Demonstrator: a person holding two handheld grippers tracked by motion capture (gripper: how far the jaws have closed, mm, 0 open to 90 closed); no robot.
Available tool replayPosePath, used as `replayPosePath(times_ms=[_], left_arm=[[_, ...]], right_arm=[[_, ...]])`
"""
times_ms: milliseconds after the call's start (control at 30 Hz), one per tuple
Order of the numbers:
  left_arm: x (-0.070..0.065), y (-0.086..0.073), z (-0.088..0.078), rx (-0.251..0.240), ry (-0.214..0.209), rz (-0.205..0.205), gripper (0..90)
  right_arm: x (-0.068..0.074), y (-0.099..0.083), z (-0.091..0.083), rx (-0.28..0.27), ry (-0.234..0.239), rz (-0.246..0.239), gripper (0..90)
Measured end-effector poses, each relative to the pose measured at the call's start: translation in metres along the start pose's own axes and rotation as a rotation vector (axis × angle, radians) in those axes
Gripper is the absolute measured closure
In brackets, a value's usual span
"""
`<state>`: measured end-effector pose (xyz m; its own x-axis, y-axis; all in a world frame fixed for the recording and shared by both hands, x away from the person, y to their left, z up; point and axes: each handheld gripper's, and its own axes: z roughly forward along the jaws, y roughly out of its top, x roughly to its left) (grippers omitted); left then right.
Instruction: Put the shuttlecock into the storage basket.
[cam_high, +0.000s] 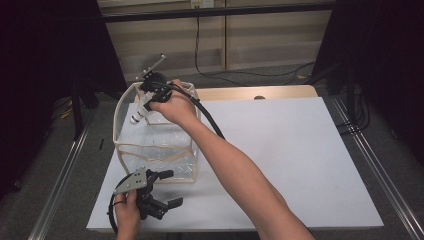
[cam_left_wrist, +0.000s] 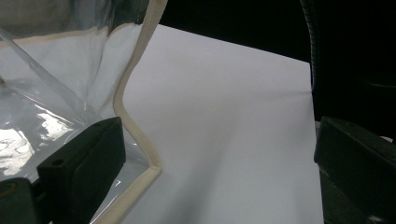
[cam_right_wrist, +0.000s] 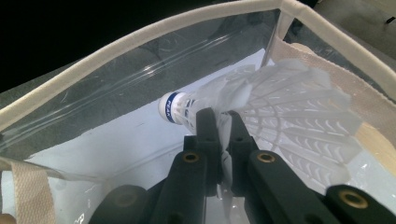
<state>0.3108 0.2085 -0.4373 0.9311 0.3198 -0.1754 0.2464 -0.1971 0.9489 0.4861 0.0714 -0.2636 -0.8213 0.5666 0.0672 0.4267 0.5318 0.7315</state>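
Shuttlecock (cam_right_wrist: 261, 100), pinched by its feathers in my closed right tongs (cam_right_wrist: 223, 122), hangs over the clear bag (cam_high: 155, 150); I'd lower it well inside before releasing, while my wide-open left tongs (cam_high: 167, 189) steady the bag's corner.

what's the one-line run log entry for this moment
right gripper: shut on shuttlecock, over open clear bag | left gripper: open, beside bag's near corner | shuttlecock: not yet released

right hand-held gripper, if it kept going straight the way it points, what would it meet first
Probably the far clear wall of the transparent bag: the right hand-held gripper, shut on the shuttlecock, points into the bag, though depth is unclear.
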Motion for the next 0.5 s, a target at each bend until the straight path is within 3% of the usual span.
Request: replayPosePath(times_ms=[500], left_arm=[[0.0, 0.0, 0.001, 0.0, -0.011, 0.005, 2.3]], right_arm=[[0.001, -0.002, 0.014, 0.013, 0.01, 0.006, 87.6]])
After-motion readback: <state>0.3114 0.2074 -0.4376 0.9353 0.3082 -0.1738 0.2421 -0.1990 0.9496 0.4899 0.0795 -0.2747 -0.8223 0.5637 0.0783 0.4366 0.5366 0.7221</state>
